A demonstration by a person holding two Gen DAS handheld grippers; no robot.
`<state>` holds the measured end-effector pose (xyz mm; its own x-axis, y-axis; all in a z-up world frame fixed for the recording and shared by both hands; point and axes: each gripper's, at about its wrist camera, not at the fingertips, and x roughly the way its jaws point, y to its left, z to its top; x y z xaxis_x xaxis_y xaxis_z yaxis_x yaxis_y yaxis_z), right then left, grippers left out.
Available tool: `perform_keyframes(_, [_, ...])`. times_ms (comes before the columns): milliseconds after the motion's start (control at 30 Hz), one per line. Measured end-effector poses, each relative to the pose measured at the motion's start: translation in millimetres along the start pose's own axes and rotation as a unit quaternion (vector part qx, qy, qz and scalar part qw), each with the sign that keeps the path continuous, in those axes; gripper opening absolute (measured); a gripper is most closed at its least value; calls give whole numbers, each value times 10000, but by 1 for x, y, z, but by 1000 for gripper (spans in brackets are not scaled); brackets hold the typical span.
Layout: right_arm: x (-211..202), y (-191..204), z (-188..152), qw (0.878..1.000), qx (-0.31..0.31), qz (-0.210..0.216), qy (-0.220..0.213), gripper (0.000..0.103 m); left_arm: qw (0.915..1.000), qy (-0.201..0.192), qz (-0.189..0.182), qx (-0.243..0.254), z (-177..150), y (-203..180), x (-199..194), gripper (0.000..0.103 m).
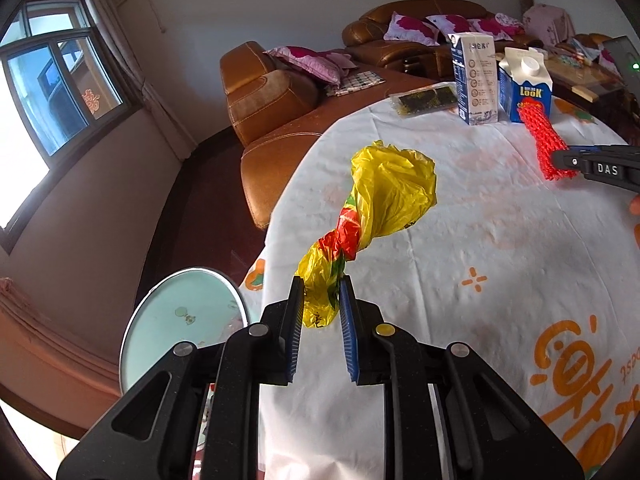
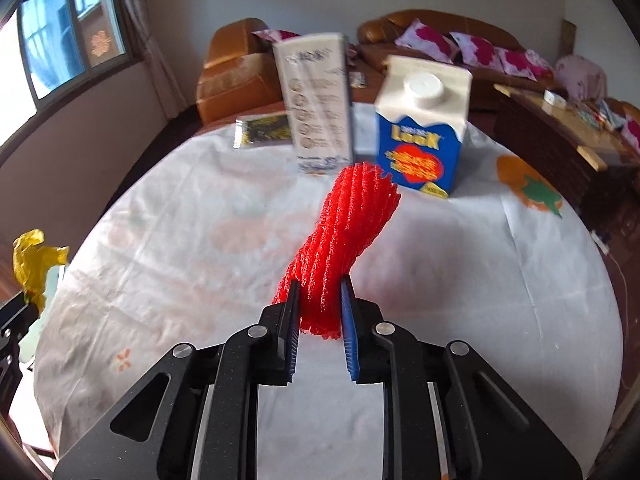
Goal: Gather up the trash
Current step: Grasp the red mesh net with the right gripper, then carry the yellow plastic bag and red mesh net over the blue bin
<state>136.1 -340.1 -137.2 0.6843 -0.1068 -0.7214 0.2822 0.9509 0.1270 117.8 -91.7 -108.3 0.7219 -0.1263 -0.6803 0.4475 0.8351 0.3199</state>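
Note:
My left gripper [image 1: 322, 286] is shut on the twisted end of a yellow plastic bag [image 1: 384, 192] with red print, held above the round table's left edge. In the right wrist view that bag [image 2: 34, 262] shows at the far left. My right gripper [image 2: 320, 290] is shut on the near end of a red foam net sleeve [image 2: 348, 232], which sticks out over the white tablecloth [image 2: 460, 280]. In the left wrist view the red sleeve [image 1: 540, 136] and the right gripper [image 1: 560, 164] appear at the right edge.
Two cartons stand at the table's far side: a tall white one [image 2: 316, 100] and a blue-and-white one [image 2: 424, 128]. A flat dark packet [image 2: 262, 130] lies to their left. A pale round stool top [image 1: 184, 320] sits below the table's left edge. Brown sofas [image 1: 272, 104] stand behind.

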Motion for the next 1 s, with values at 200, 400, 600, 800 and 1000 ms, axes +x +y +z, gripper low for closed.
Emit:
perform_keyframes(200, [-20, 42, 0, 9978, -479, 395, -227, 19, 9994, 71, 218, -262, -12, 24, -5, 18])
perform_keyframes(400, [-37, 83, -2, 9928, -990, 566, -368, 19, 9974, 139, 439, -550, -25, 52, -9, 18])
perform_keyframes(600, [-45, 110, -7, 9882, -1287, 706, -434, 19, 9957, 193, 586, -687, -36, 68, -13, 18])
perform_keyframes(800, [-50, 130, -9, 9841, -1505, 801, -504, 19, 9941, 228, 716, -787, -43, 80, -16, 18])
perform_keyframes(1000, [-54, 141, -13, 9810, -1658, 857, -534, 19, 9935, 220, 762, -819, -48, 85, -20, 18])
